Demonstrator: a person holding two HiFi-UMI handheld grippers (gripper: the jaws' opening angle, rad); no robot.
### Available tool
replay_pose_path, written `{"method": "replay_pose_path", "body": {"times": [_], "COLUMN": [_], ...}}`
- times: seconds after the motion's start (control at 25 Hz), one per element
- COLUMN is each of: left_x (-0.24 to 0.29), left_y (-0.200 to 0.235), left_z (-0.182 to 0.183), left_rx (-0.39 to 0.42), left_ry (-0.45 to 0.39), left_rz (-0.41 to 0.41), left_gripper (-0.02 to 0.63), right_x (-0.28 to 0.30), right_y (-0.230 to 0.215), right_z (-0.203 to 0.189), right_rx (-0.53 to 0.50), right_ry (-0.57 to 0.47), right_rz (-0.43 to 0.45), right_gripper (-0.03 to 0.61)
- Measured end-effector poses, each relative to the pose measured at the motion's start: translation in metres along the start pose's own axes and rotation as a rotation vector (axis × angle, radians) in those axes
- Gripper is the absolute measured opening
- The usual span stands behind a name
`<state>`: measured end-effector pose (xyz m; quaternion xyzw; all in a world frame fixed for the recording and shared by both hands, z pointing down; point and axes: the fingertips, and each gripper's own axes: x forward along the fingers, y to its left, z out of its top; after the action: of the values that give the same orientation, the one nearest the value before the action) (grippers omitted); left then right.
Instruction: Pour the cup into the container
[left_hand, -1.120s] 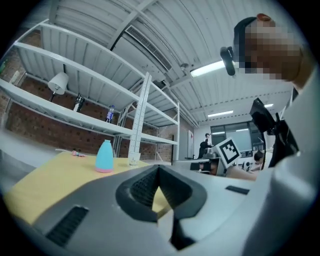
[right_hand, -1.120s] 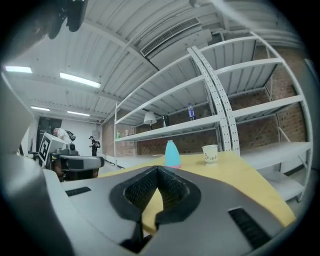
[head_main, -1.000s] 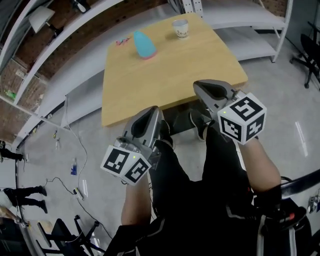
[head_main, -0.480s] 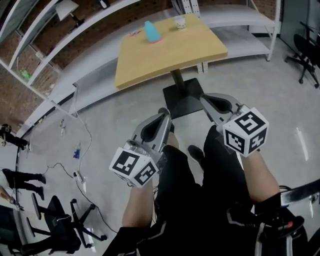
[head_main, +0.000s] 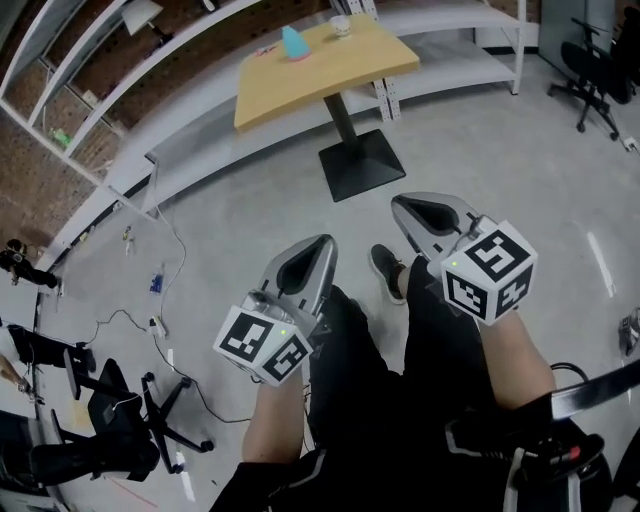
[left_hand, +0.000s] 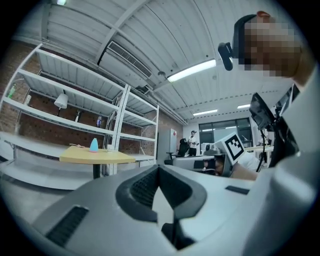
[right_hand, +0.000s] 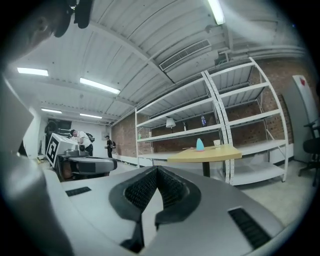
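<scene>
With left gripper (head_main: 316, 247) and right gripper (head_main: 406, 206) both pinched together, empty, well short of the table (head_main: 330, 66), step close before opening toward the cup (head_main: 340, 25) at the table's far edge, near the blue container (head_main: 293, 43).

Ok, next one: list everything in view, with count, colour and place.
table: one, light wood, black pedestal, far ahead
cup: one, white, table's far side
cone-shaped item: one, teal, on table left of cup
shelving: white, along brick wall behind table
office chairs: two, black, far right and lower left
cables: several, floor at left
bystanders: two, far background
shoe: one, black, below, between claws
left claw: one, grey, shut, empty
right claw: one, grey, shut, empty
</scene>
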<state>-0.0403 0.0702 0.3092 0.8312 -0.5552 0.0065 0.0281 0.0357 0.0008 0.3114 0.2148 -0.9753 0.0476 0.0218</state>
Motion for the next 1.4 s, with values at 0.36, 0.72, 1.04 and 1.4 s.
{"method": "replay_pose_path", "body": {"times": [0.36,0.72,1.04,1.4], "left_x": [-0.115,-0.209,-0.272,-0.341], "left_y": [-0.108,-0.238,-0.342,-0.398], "left_z": [-0.028,-0.040,-0.034,-0.019], "left_rx": [-0.041,-0.074,-0.088,-0.052], "left_ry": [0.013,0.003,-0.022,-0.035], "left_rz": [0.000,-0.022,-0.019,0.045], "left_gripper": [0.001,0.001,0.002,0.001], "right_x": [-0.114,-0.246,-0.360,-0.444], "right_y": [0.113,0.202,0.264,0.298], "right_z": [-0.028,-0.036,-0.043,-0.027], "right_rx": [-0.020,-0.055,-0.001,-0.005], "right_ry": [0.035,0.042,0.016,-0.018], "right_rz": [-0.008,-0.026,-0.022,-0.092], "right_gripper": [0.000,0.000,0.000,0.000]}}
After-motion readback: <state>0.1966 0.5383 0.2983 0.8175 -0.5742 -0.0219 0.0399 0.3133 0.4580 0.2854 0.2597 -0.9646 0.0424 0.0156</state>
